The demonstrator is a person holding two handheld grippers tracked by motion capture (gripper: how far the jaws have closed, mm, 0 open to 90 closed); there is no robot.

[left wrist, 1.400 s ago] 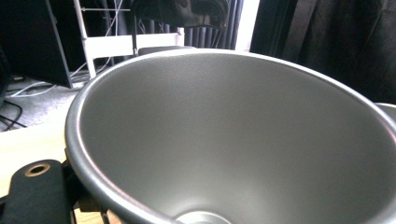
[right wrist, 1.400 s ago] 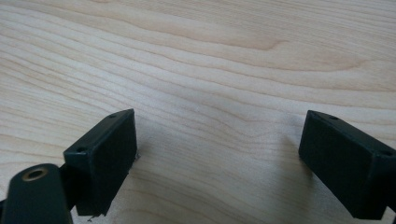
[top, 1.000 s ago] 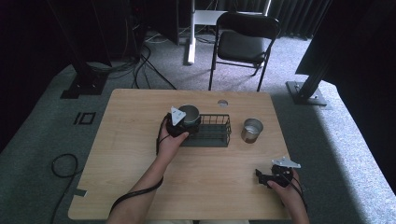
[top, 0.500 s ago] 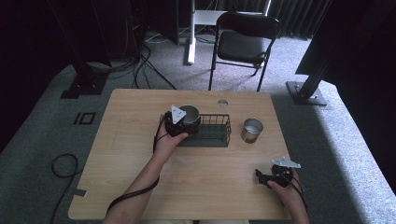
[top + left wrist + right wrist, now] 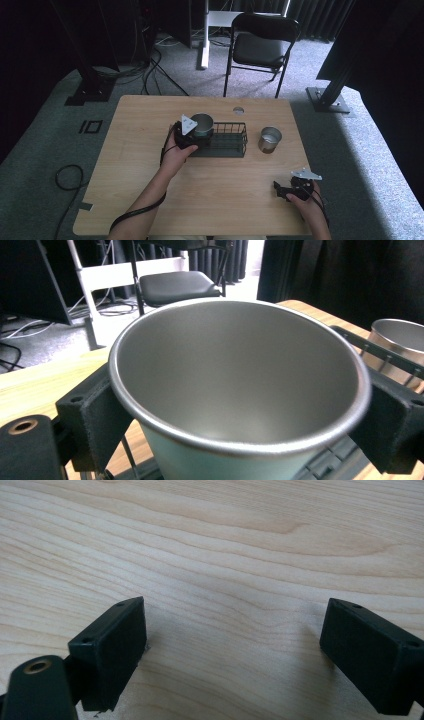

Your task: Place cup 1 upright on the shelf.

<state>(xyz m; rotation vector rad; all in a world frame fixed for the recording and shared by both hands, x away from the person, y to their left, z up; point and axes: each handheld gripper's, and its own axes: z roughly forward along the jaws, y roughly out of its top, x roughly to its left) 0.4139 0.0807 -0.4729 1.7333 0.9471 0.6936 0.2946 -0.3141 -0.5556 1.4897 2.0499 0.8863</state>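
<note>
A steel cup (image 5: 202, 123) stands upright at the left end of a black wire basket (image 5: 227, 141), with my left gripper (image 5: 196, 134) shut on it. In the left gripper view the cup (image 5: 240, 390) sits between the two black pads (image 5: 90, 415), basket wire showing under it. I cannot tell whether its base rests on the basket floor. A second steel cup (image 5: 270, 138) stands on the table just right of the basket. Near the front right corner my right gripper (image 5: 286, 190) rests low and open over bare wood, nothing between its fingers (image 5: 112, 645).
The wooden table (image 5: 150, 195) has a small round hole (image 5: 238, 110) near its far edge. Behind the table stands a black folding chair (image 5: 260, 47). Cables lie on the grey carpet at the left (image 5: 67, 177).
</note>
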